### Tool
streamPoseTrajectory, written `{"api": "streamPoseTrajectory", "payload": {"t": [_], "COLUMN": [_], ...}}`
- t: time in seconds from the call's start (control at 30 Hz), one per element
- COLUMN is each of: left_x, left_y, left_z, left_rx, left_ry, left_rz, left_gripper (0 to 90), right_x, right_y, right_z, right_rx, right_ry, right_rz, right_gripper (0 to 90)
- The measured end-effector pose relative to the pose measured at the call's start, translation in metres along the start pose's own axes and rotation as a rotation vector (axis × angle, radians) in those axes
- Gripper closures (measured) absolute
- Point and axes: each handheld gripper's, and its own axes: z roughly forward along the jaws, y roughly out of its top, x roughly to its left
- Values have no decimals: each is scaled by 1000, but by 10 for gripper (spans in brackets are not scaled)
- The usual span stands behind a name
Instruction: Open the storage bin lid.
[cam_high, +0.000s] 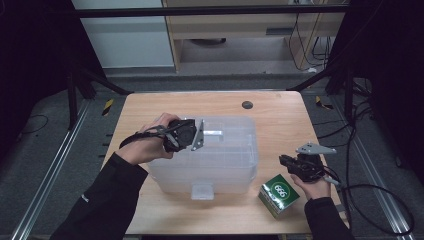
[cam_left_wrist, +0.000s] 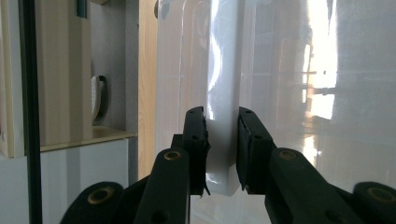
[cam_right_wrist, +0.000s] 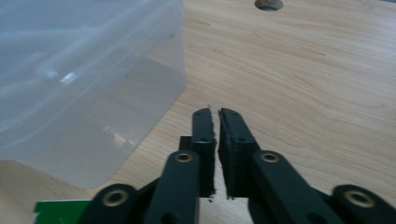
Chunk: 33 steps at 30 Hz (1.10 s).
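The left gripper (cam_left_wrist: 222, 149) was clamped on the bin's lid handle (cam_left_wrist: 223, 93); the right gripper (cam_right_wrist: 217, 149) was shut, empty. Lifting straight up was judged best.

Both forearms in from the near edge, a gripper in each hand

Left gripper (cam_high: 197, 134) lies level, pointing right, jaws clamped; left hand (cam_high: 150, 142) wraps its body. Right gripper (cam_high: 286, 161) points left, jaws pressed together, right hand (cam_high: 312, 182) beneath
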Motion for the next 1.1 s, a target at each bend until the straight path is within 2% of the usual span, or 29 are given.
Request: {"api": "streamPoseTrajectory", "payload": {"t": [0.03,0.07,0.1,0.2,0.23,0.33,0.4,0.63,0.67,0.87,1.1], "left_x": [-2,-1,-5,-5,-4,-4,-4,2,11,18,24], "left_y": [0,0,-1,-1,-1,-1,-2,-2,0,0,-3], "left_z": [-1,-1,-1,-2,-2,-2,-2,-3,-3,-4,-4], "left_rx": [6,4,16,16,10,7,7,-4,-4,-4,-28], "left_ry": [-2,-2,-9,-12,-14,-13,-15,-8,9,25,33], "left_rz": [-27,-19,-84,-95,-85,-89,-102,-72,31,17,-12], "left_gripper": [750,750,750,750,750,749,749,747,746,739,732], "right_x": [1,1,2,4,5,8,11,18,18,20,22], "right_y": [1,2,3,5,6,8,9,9,9,9,8], "right_z": [-2,-3,-5,-9,-10,-13,-14,-16,-16,-18,-17], "right_rx": [-6,-14,-22,-36,-39,-52,-55,-56,-56,-58,-66], "right_ry": [14,24,28,43,45,65,72,101,105,117,139], "right_rz": [-1,2,5,12,10,7,3,-10,-11,-2,5], "right_gripper": [890,900,900,900,900,900,900,900,900,900,900]}}
